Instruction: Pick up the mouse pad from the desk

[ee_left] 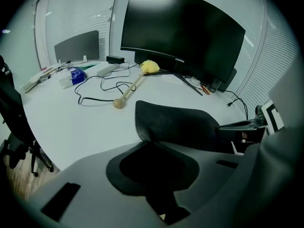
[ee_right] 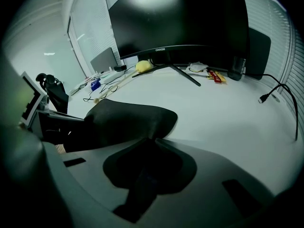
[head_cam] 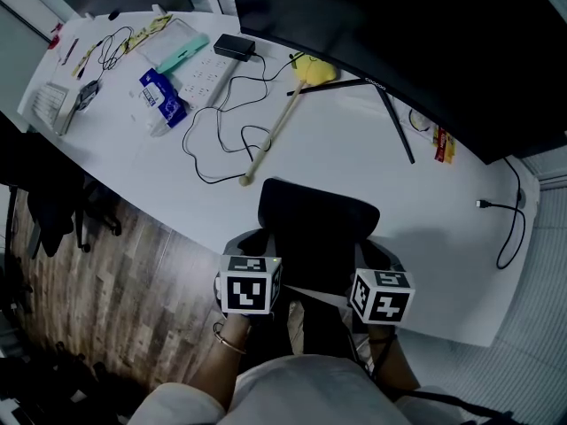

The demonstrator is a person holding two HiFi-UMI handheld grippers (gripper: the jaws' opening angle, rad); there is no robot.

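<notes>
The black mouse pad (head_cam: 314,224) is at the near edge of the white desk (head_cam: 354,158), about in the middle. The left gripper (ee_left: 152,146) pinches the pad's near left side. The right gripper (ee_right: 151,141) pinches its near right side. Both sets of jaws are closed tight on the pad. The pad's far end sticks out over the desk. A yellow duster (head_cam: 278,124) and a big black screen (head_cam: 399,42) are by the far edge.

Matt cloth mouse pad (head_cam: 319,224), smooth white desk (head_cam: 372,162).
</notes>
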